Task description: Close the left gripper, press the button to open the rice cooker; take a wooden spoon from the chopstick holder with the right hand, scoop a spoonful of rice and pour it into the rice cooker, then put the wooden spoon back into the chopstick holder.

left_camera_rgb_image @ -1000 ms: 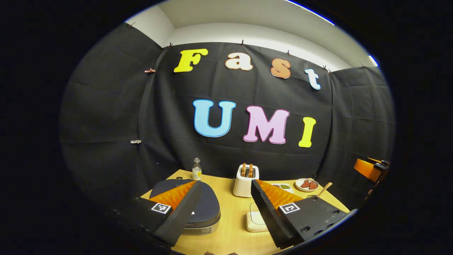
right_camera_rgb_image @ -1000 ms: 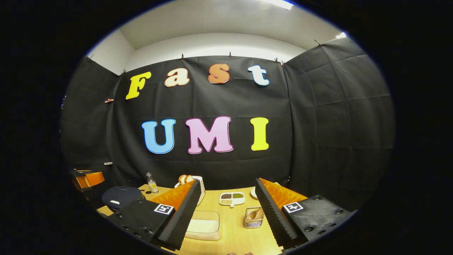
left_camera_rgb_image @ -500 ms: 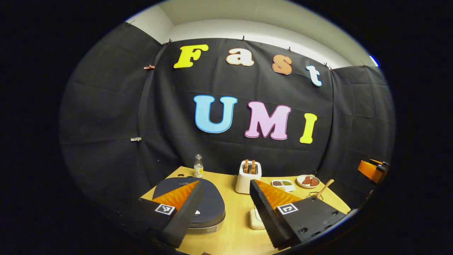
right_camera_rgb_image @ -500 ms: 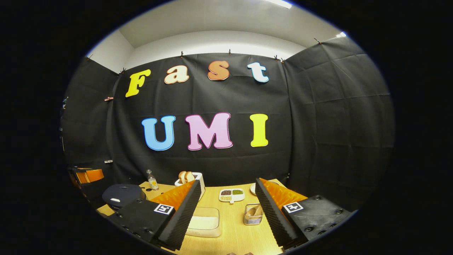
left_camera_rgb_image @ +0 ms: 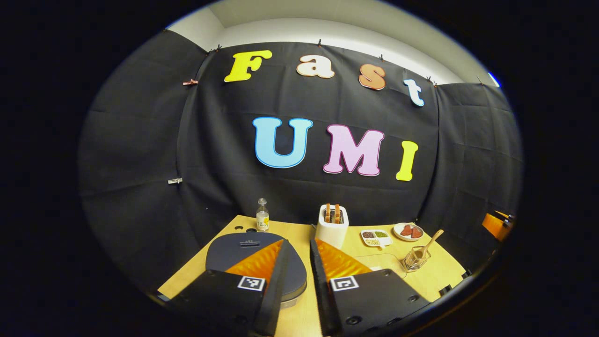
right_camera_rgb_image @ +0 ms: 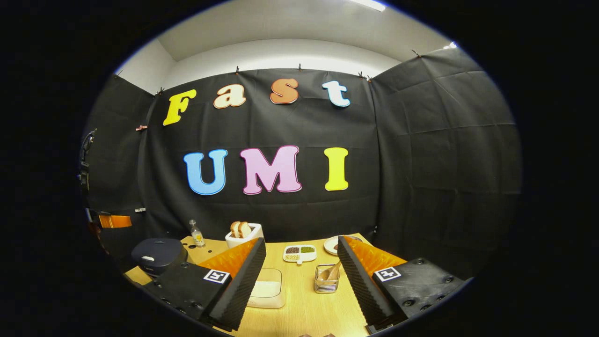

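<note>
Left hand-held gripper (left_camera_rgb_image: 298, 262): fingers drawn nearly together, only a narrow gap between them, nothing held; it hangs over the near edge of the table, beside the right rim of the rice cooker.
Right hand-held gripper (right_camera_rgb_image: 299, 269): fingers spread wide apart, holding nothing; it hovers above the near part of the table.
Rice cooker (left_camera_rgb_image: 238, 250): dark, rounded, lid down, on the left side of the table (in the right gripper view it sits at far left (right_camera_rgb_image: 157, 252)).
Chopstick holder (right_camera_rgb_image: 326, 280): small wire basket standing on the table, seen between the right gripper's fingers; in the left gripper view it stands at the right (left_camera_rgb_image: 413, 260).
Wooden spoon (left_camera_rgb_image: 430, 242): in the chopstick holder, handle leaning up and to the right.
Rice container (right_camera_rgb_image: 267, 291): shallow pale rectangular dish with white contents, just left of the chopstick holder, partly behind the right gripper's left finger.
Table (right_camera_rgb_image: 304, 313): light wood.
Toaster (left_camera_rgb_image: 332, 227): white, two slices upright in it, at the back centre.
Bottle (left_camera_rgb_image: 262, 217): small, clear, behind the rice cooker.
Divided dish (right_camera_rgb_image: 299, 252): white, with dark and green contents.
Plate (left_camera_rgb_image: 408, 230): white, with reddish pieces, at the back right.
</note>
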### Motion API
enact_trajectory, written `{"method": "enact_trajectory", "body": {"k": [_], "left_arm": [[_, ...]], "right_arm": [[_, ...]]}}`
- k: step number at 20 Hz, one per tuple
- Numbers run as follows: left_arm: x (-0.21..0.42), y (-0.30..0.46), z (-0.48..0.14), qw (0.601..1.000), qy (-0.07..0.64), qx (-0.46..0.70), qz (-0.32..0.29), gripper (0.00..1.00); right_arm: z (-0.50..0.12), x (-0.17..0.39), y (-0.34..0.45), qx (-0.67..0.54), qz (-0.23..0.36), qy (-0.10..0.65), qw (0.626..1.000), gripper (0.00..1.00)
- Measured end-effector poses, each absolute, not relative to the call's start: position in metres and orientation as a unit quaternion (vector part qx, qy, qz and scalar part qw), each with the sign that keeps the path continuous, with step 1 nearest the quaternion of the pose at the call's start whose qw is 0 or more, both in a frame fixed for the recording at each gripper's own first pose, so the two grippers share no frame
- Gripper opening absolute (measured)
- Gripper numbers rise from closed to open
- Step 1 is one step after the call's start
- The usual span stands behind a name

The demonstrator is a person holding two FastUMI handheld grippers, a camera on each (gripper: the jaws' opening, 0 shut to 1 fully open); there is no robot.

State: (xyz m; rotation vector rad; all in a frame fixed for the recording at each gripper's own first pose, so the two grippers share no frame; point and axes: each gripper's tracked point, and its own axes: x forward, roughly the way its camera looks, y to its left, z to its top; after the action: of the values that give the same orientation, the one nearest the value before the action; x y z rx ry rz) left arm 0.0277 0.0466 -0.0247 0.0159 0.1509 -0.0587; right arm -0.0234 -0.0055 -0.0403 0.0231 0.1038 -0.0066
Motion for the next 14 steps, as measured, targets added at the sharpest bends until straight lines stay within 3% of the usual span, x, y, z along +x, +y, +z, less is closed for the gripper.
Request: {"method": "enact_trajectory", "body": {"k": [1,2,5,14], "left_arm": [[0.031,0.049,-0.027,0.996,0.08,0.009,-0.03,0.36],[0.034,0.05,-0.03,0.996,0.087,0.006,-0.037,0.2],[0.044,0.059,-0.036,0.995,0.09,-0.005,-0.043,0.07],[0.075,0.11,-0.085,0.987,0.155,-0.049,-0.007,0.05]], "right_arm": [[-0.043,-0.025,-0.008,0.013,-0.005,0.056,0.998,0.96],[-0.045,-0.026,-0.012,0.013,-0.008,0.06,0.998,0.96],[-0.048,-0.028,-0.02,0.017,-0.018,0.068,0.997,0.96],[-0.055,-0.038,-0.035,0.011,-0.039,0.083,0.996,0.96]]}}
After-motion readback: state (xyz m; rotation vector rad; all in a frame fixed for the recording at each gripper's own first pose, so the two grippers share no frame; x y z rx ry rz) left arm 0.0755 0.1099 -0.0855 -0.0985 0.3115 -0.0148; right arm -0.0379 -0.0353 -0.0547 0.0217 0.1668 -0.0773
